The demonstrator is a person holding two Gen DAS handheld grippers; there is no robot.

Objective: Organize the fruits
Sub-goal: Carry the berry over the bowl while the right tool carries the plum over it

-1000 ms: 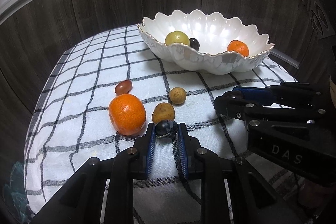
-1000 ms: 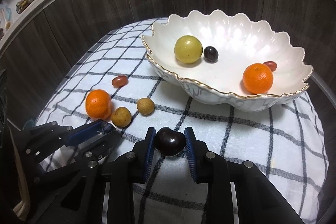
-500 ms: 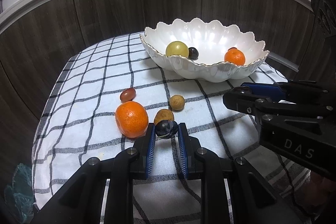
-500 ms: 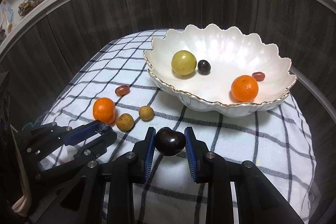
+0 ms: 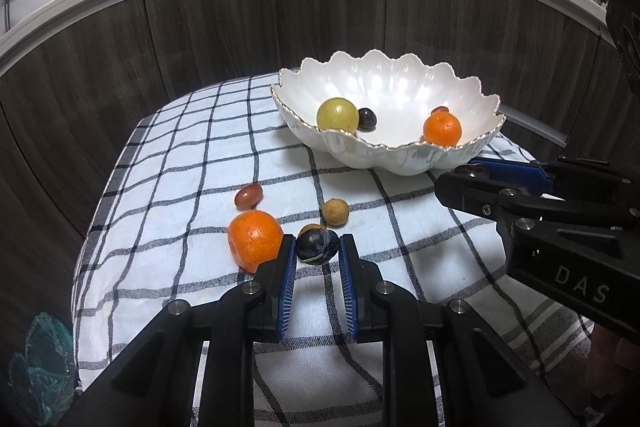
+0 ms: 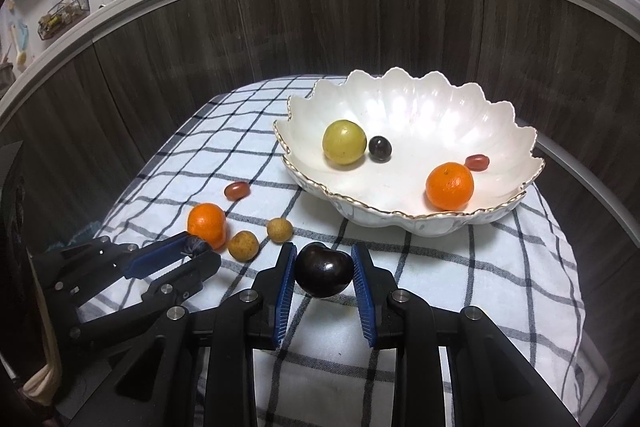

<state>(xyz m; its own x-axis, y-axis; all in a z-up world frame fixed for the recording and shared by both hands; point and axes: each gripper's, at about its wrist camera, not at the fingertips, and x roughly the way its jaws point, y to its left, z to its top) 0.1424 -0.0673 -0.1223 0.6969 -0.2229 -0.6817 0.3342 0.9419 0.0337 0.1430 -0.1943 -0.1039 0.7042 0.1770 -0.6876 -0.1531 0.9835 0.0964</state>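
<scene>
My left gripper [image 5: 317, 249] is shut on a small dark blue-black grape [image 5: 317, 246], held above the checked cloth [image 5: 192, 163]. My right gripper [image 6: 323, 269] is shut on a larger dark cherry [image 6: 323, 269]. The white scalloped bowl [image 6: 416, 227] stands at the back right and holds a yellow-green fruit [image 6: 344, 141], a dark grape [image 6: 379, 148], an orange [image 6: 449, 186] and a red grape tomato [image 6: 477, 162]. On the cloth lie an orange [image 5: 254, 240], a red grape tomato [image 5: 248, 195] and two tan longans [image 6: 279, 229] [image 6: 243, 245].
A dark wood-panelled wall [image 6: 200, 51] curves round behind the table, with a kitchen counter above. The cloth's edges drop off at left and front. Each gripper shows in the other's view, the left one [image 6: 191, 247] beside the loose fruit.
Both grippers have risen a little with their fruit still held. The table and bowl look farther off, and more of the counter shows above.
</scene>
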